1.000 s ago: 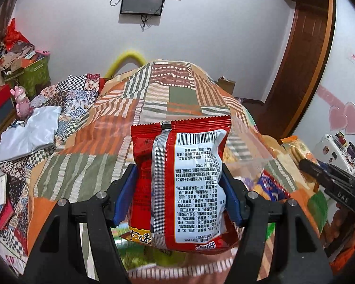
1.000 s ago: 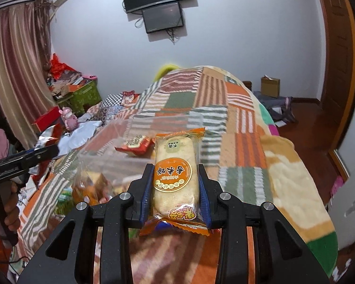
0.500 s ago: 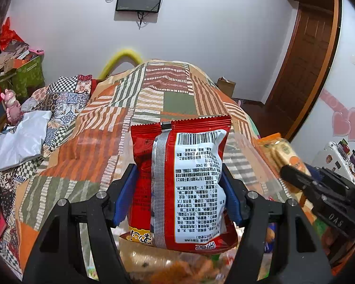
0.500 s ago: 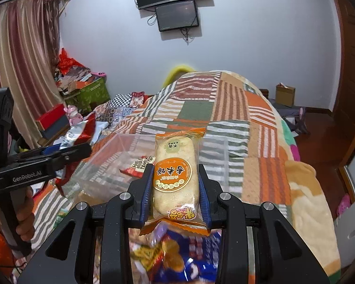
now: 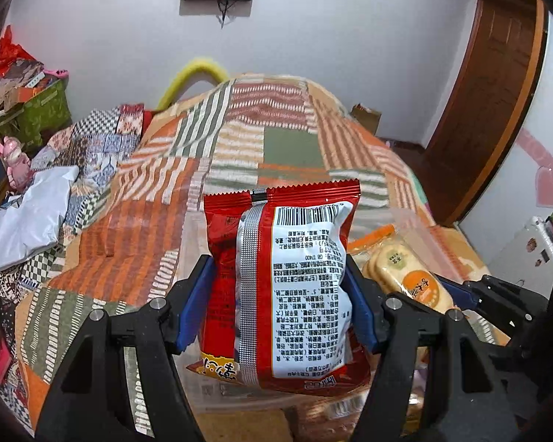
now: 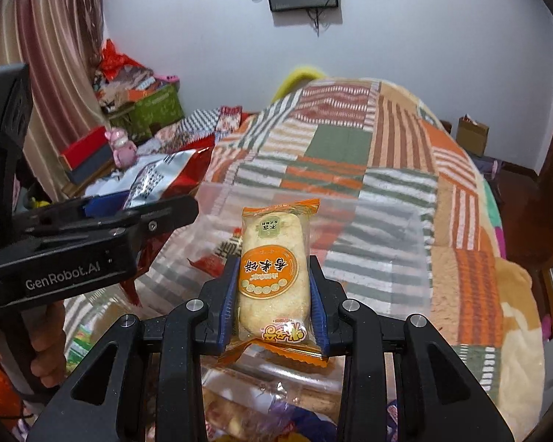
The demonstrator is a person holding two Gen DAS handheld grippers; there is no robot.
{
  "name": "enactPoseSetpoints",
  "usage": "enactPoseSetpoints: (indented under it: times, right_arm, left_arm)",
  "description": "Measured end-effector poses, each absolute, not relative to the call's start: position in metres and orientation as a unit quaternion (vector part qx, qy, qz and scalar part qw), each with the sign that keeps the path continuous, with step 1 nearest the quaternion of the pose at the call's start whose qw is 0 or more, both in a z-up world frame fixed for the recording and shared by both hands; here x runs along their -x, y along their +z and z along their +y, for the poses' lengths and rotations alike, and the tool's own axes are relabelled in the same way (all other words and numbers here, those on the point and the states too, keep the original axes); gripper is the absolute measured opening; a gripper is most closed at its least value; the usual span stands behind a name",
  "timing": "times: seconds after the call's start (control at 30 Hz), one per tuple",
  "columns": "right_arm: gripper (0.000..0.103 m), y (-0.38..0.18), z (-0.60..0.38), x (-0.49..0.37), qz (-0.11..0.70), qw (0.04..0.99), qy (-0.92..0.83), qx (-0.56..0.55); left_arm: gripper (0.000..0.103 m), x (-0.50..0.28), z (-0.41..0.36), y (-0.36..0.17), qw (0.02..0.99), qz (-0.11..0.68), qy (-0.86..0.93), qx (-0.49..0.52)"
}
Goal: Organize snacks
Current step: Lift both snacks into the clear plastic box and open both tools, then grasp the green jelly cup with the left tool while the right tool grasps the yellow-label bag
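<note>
Patchwork bed [image 5: 158,191] wide and bare beyond, left gripper [image 5: 280,294] fingers pinching red bag [image 5: 276,276] — right gripper [image 6: 272,294] clamping rice cracker [image 6: 272,272].

"GenRobot.AI" stands in white on the black side of the left gripper [image 6: 92,217]. The red snack bag [image 5: 282,280] bears a barcode and small print too fine to read.

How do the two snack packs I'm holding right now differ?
The red snack bag in the left gripper is opaque foil, its printed label and barcode facing the camera; the rice cracker pack in the right gripper is clear with orange ends, the pale cracker showing. The red bag is wider and puffy, spreading its jaws more; the cracker pack is slim. Both stand upright, clamped at the sides, above the clear plastic box.
</note>
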State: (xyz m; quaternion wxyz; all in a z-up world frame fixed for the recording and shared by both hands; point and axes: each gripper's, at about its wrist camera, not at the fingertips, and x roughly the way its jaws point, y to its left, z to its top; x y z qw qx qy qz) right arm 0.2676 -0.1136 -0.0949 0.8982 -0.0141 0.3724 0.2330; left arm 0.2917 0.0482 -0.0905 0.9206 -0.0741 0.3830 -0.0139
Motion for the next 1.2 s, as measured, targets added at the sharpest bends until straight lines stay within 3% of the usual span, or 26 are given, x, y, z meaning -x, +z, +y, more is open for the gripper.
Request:
enactPoseSetpoints:
  times: [0.4,0.53,0.8,1.0,1.2]
  right_arm:
    - [0.032,-0.103,-0.107,-0.274,0.396,0.888,0.23,0.03]
    - [0.039,-0.104,-0.106,-0.274,0.402,0.887,0.225,0.036]
    - [0.046,-0.084,-0.116,-0.26,0.375,0.899,0.223,0.034]
    - [0.051,-0.064,-0.127,-0.237,0.35,0.908,0.227,0.023]
    - [0.058,-0.046,-0.133,-0.205,0.32,0.919,0.229,0.027]
  left_arm:
    - [0.067,-0.303,0.053,-0.121,0.898,0.432,-0.009,0.089]
    - [0.07,-0.3,0.049,-0.12,0.895,0.438,-0.016,0.088]
    - [0.071,-0.279,0.046,-0.096,0.904,0.419,-0.02,0.082]
    - [0.08,-0.248,0.045,-0.067,0.92,0.385,-0.018,0.069]
    - [0.083,-0.212,0.051,-0.051,0.925,0.375,-0.013,0.057]
